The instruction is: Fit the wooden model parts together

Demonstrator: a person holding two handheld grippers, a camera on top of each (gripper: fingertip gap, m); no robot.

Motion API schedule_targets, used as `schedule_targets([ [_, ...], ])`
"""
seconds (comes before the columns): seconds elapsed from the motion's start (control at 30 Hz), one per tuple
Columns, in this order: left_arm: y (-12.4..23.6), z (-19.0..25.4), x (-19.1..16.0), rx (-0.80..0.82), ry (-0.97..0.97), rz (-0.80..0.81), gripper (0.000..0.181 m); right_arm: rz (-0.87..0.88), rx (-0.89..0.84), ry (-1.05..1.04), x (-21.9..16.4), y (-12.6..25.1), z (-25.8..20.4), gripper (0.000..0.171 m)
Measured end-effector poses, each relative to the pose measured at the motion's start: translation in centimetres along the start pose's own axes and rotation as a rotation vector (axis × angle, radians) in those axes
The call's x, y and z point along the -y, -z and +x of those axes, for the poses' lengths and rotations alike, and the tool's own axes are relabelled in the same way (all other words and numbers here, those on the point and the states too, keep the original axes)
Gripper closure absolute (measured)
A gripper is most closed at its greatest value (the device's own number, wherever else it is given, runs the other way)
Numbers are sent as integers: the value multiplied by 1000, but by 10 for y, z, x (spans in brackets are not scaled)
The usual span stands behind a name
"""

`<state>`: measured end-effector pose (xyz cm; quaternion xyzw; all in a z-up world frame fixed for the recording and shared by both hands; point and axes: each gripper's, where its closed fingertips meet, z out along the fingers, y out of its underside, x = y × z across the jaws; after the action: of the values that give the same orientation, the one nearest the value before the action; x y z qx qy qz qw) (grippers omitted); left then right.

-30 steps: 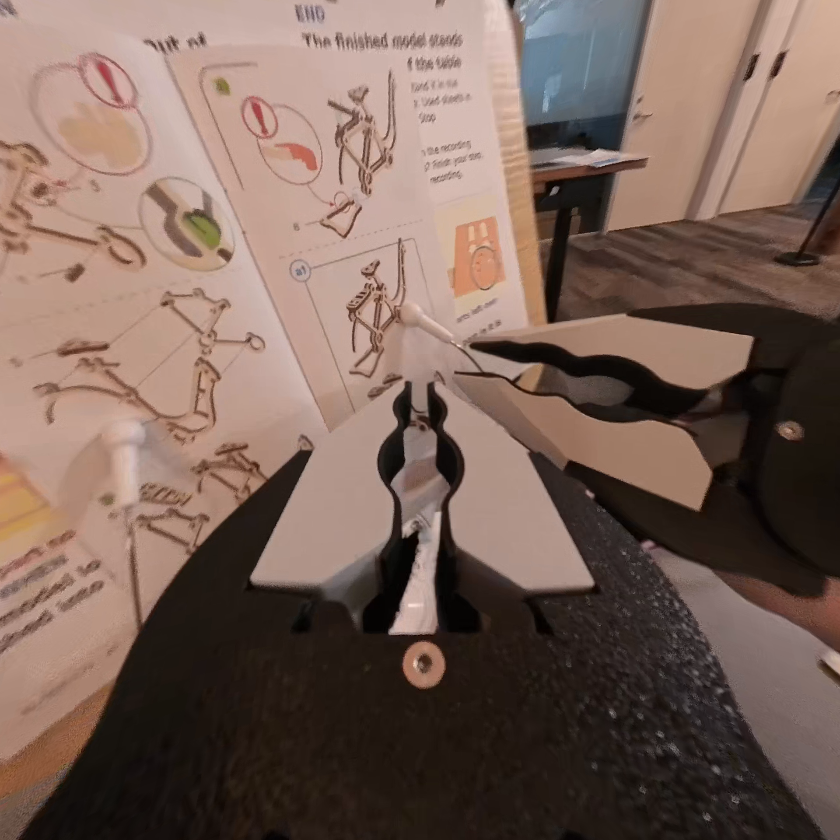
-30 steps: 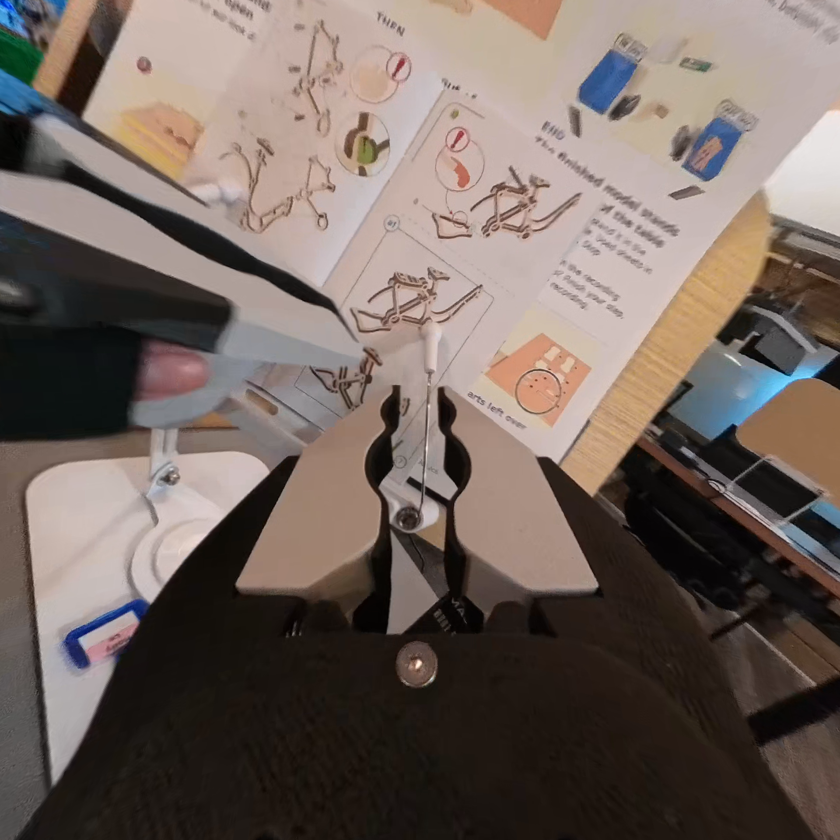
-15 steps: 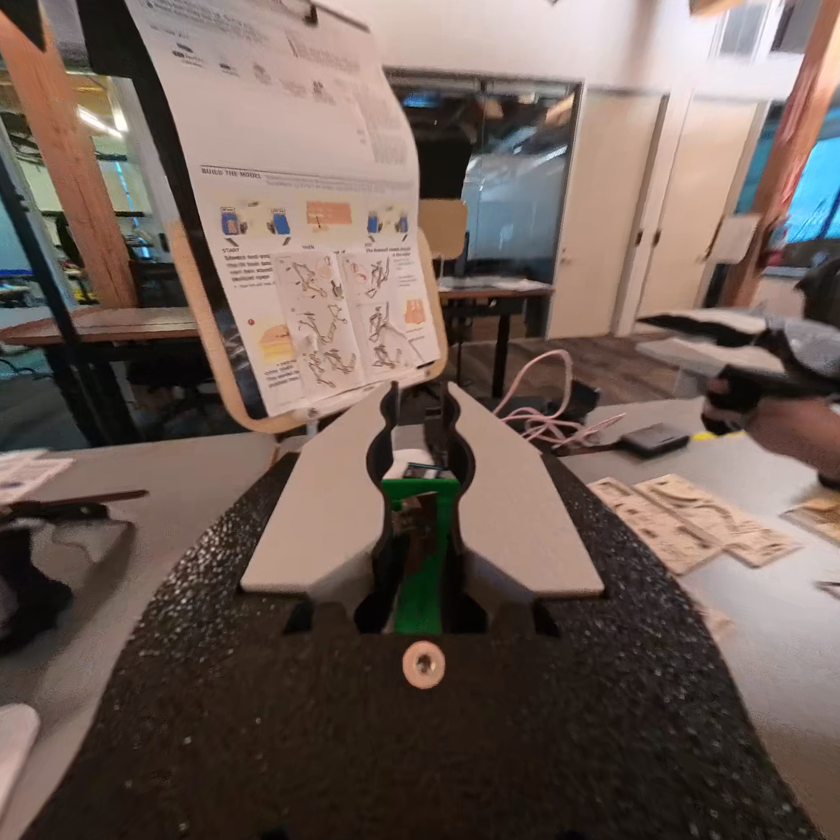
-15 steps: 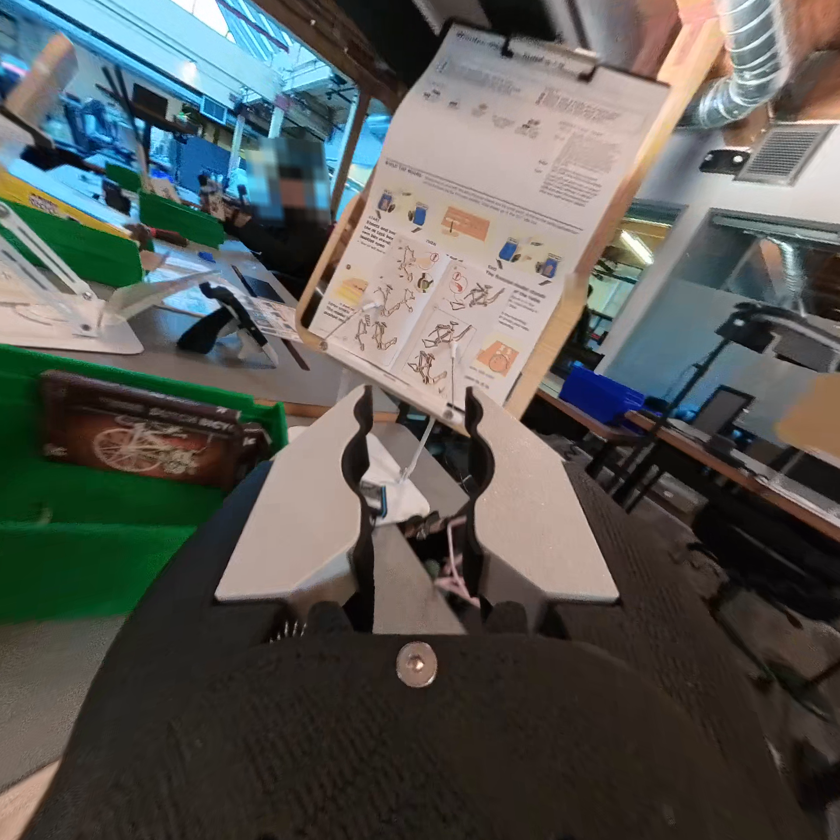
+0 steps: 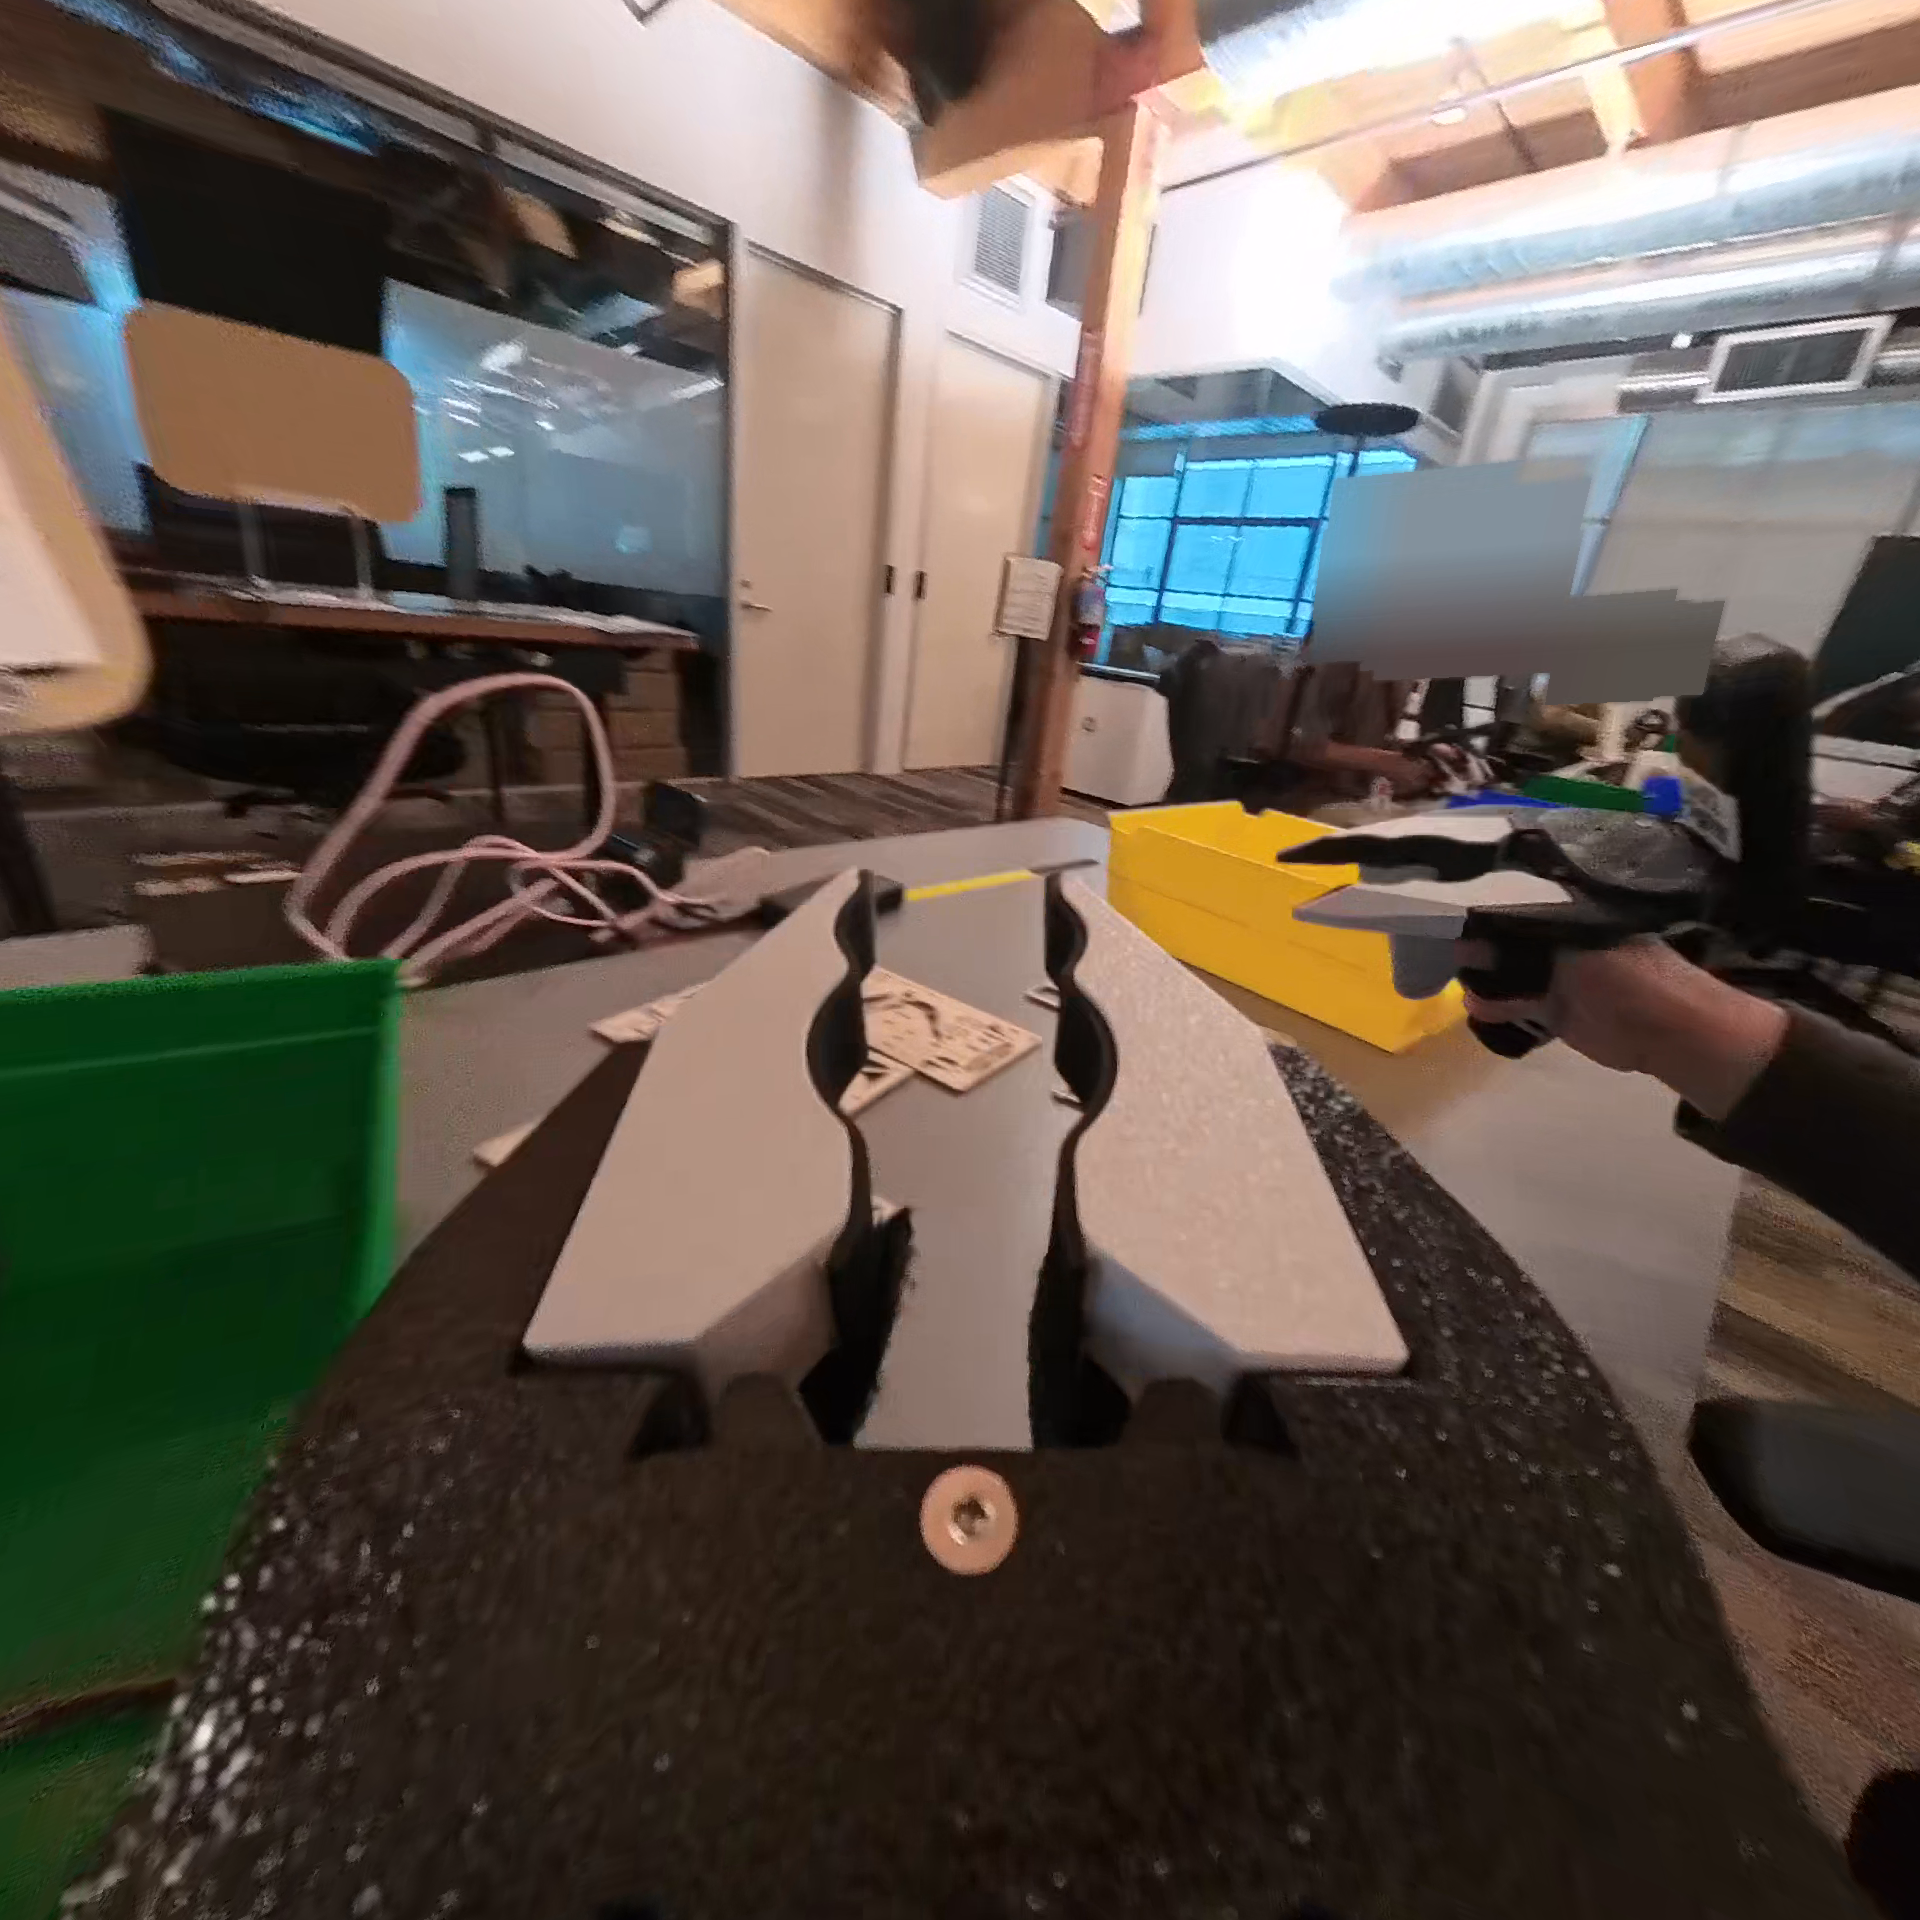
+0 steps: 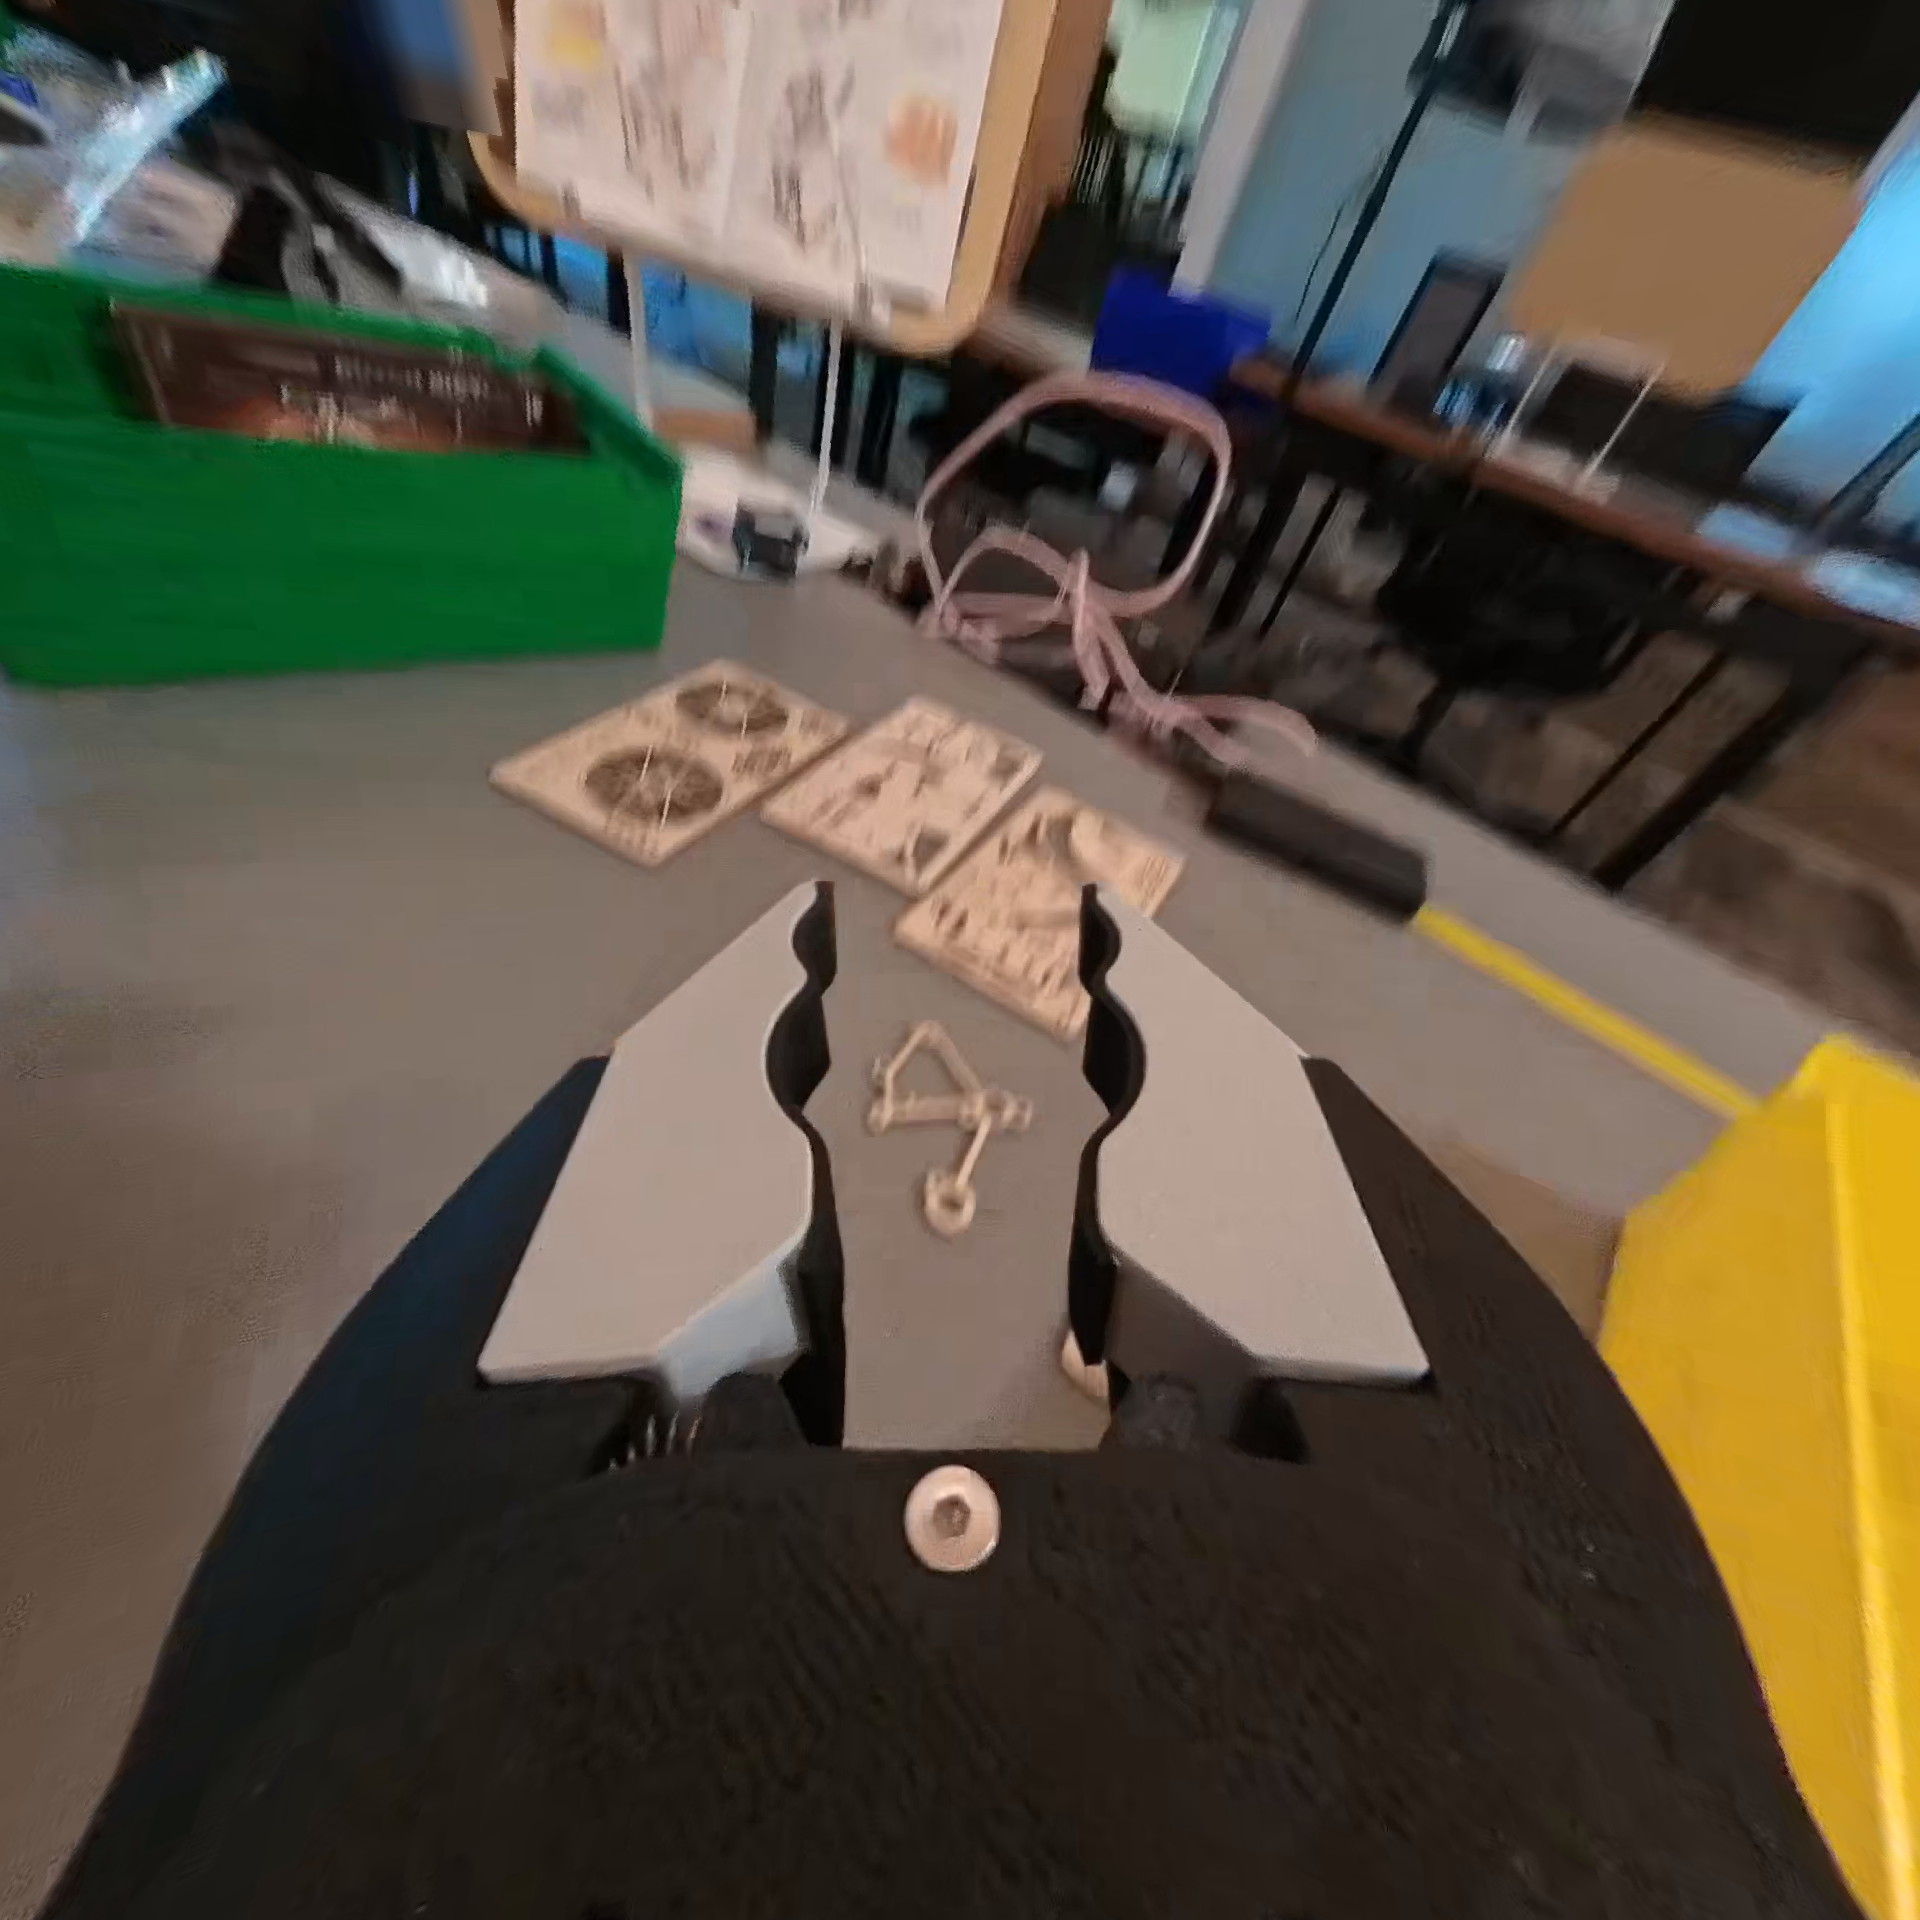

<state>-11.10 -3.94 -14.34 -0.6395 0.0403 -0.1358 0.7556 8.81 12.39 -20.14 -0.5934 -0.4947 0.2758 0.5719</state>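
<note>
A small partly built wooden frame lies flat on the grey table, seen between the fingers of my right gripper. That gripper is open and empty, above and short of the frame. Three wooden part sheets lie just beyond it. My left gripper is open and empty above the table, with a wooden sheet visible between its fingers. The right gripper also shows in the left wrist view, held by a hand at the right.
A green bin with a dark box inside stands at the left, also in the left wrist view. A yellow bin stands at the right. A pink cable and an instruction board on a stand lie beyond the sheets. Some 25 cm of space lies between my two pairs of fingers.
Both grippers have pulled away from the instruction board, swung down towards the table and opened wider. The right one now points at the wooden frame.
</note>
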Motion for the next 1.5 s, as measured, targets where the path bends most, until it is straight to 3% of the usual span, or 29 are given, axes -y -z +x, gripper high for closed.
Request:
schedule_targets([
  [0.2,-57,47,-63,-245,46,-87,153,-191,12,-157,-68,7,-15,129],
  [0.4,-114,43,-106,-257,-14,-193,152,-316,201,-222,-95,-22,-54,133],
  [0.67,-142,33,-119,-253,-194,-150,155,-452,304,-123,-114,-50,-82,119],
  [0.8,-137,36,-118,-306,-159,-122,155,-494,295,-111,-114,-56,-83,142],
  [0.9,-132,32,-114,-306,-44,-115,156,-530,287,-84,-114,-55,-84,150],
  [1.1,-131,25,-127,-322,107,-245,150,-385,301,98,-95,-62,-86,152],
  [1.2,-128,43,-142,-438,257,-407,133,-216,287,205,-66,-65,-87,152],
  [1.3,-121,56,-162,-523,378,-546,128,-78,310,287,-42,-66,-95,152],
  [1.4,-114,69,-158,-637,591,-580,135,-46,369,350,-37,-68,-107,152],
  [1.5,-106,76,-156,-726,723,-629,154,-9,417,367,-32,-71,-116,152],
])
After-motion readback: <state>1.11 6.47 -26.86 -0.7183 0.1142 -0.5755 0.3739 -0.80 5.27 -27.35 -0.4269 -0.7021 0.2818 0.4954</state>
